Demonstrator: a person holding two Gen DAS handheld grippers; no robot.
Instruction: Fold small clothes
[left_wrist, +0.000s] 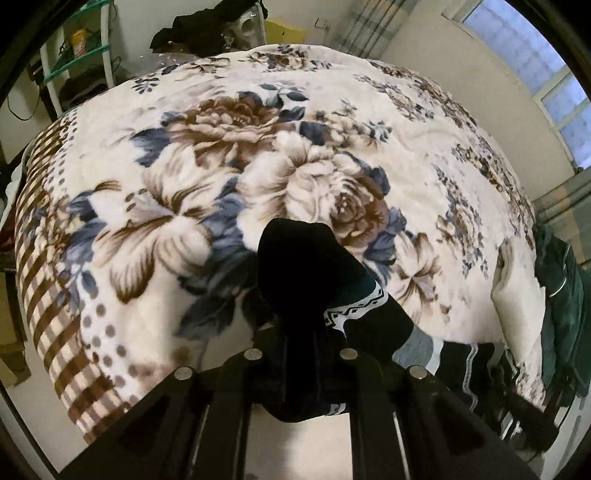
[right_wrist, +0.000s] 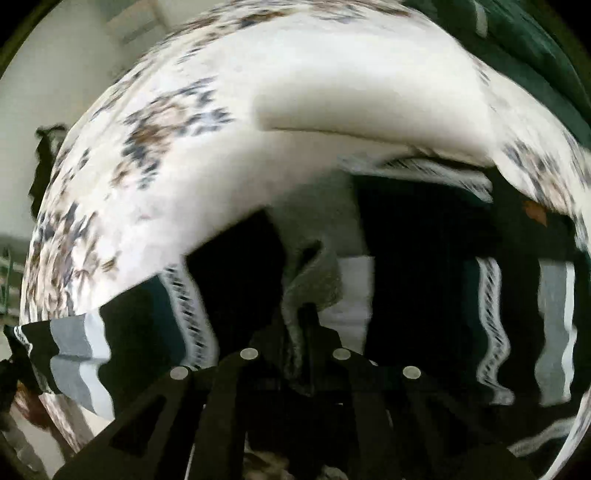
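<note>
A small dark garment (left_wrist: 310, 266) with white patterned bands and grey and white stripes hangs over a bed covered by a floral blanket (left_wrist: 229, 155). My left gripper (left_wrist: 301, 332) is shut on a bunched dark end of it, held above the blanket's near edge. In the blurred right wrist view, my right gripper (right_wrist: 301, 325) is shut on a grey and white part of the same garment (right_wrist: 317, 284). The striped cloth spreads to both sides there (right_wrist: 74, 347).
The blanket (right_wrist: 184, 155) covers the whole bed. A dark green garment (left_wrist: 561, 306) lies at the bed's right edge. A shelf rack (left_wrist: 85, 48) and dark clothes (left_wrist: 207, 22) stand beyond the far side. A window (left_wrist: 546, 74) is at the right.
</note>
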